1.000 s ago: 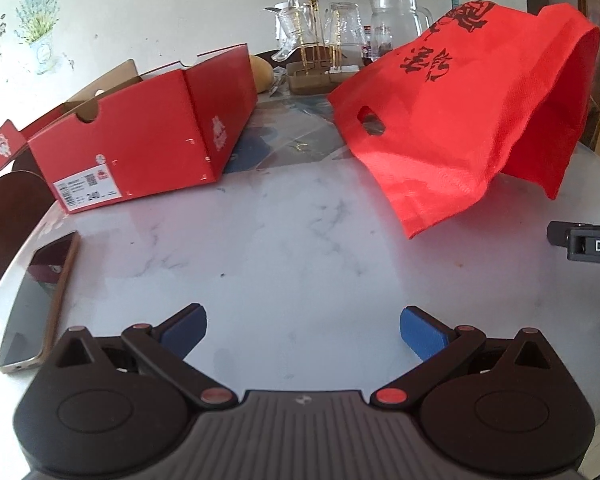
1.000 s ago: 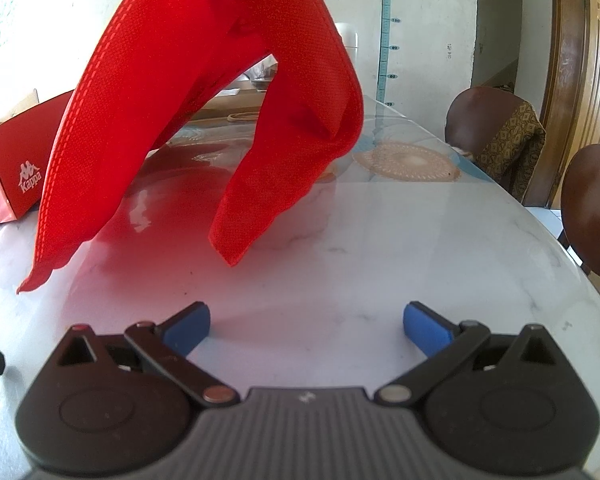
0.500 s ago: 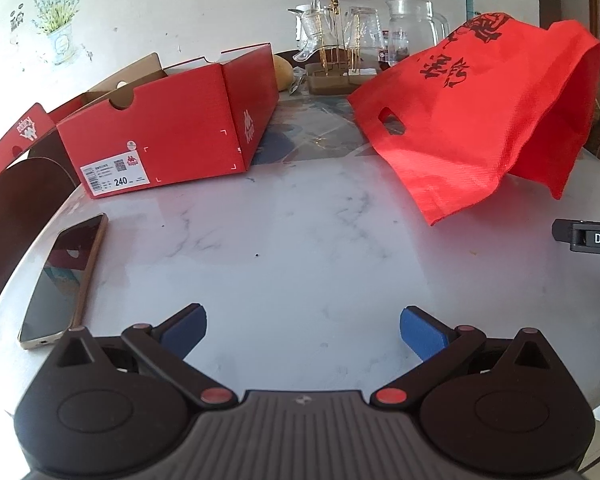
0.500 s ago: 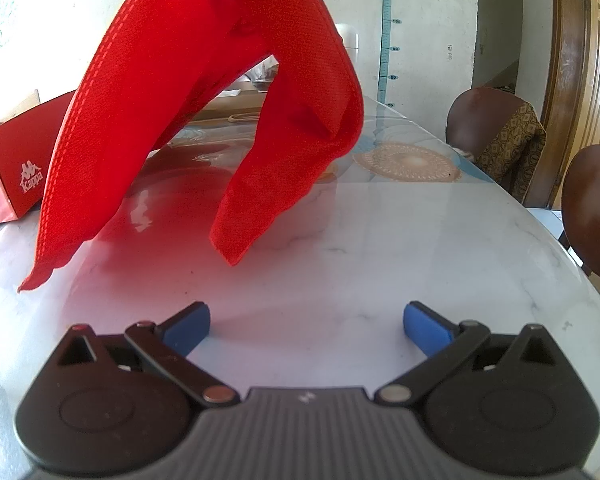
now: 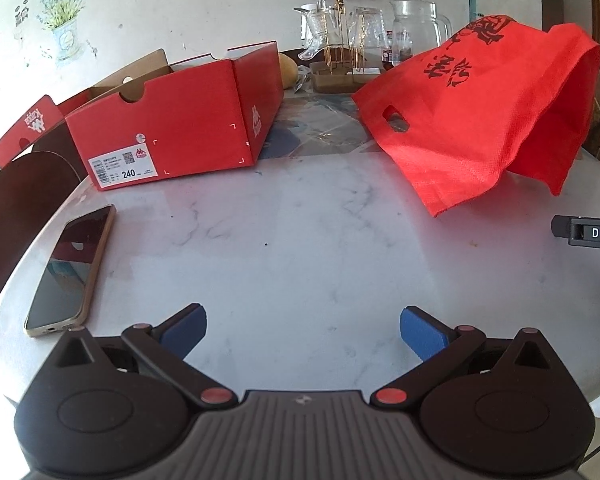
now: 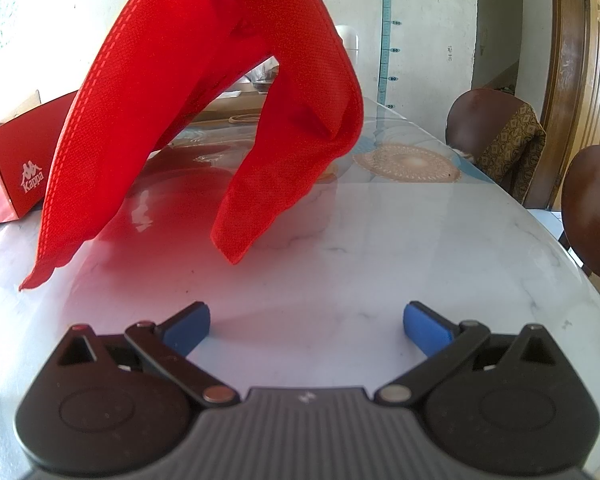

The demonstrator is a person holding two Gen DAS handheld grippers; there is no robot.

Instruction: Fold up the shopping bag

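Blue pads tip the fingers [image 5: 422, 334] of the left gripper [image 5: 302, 330], which are spread wide with nothing between them, hovering over bare white marble surface [image 5: 300, 248]. Likewise the right gripper [image 6: 306, 328] has its fingers [image 6: 188, 326] wide apart and grips nothing; whether they touch the marble cannot be told.

From the left wrist view, the red shopping bag [image 5: 480, 120] sits at 2 o'clock, draped in a hump with black characters printed on top and a cut-out handle hole facing 11 o'clock; what props it up is hidden. In the right wrist view the same bag [image 6: 204, 100] arches at 11 to 12 o'clock, two corners hanging down toward the marble, well ahead of the fingers.

At 10 o'clock in the left view stands an open red Kappa shoebox [image 5: 180, 120], and a smartphone [image 5: 70, 272] lies face up at 9 o'clock near the surface edge. Glass jugs and cups [image 5: 380, 36] stand at 12 o'clock behind the bag. Brown chairs [image 6: 496, 140] stand at 2 o'clock in the right view
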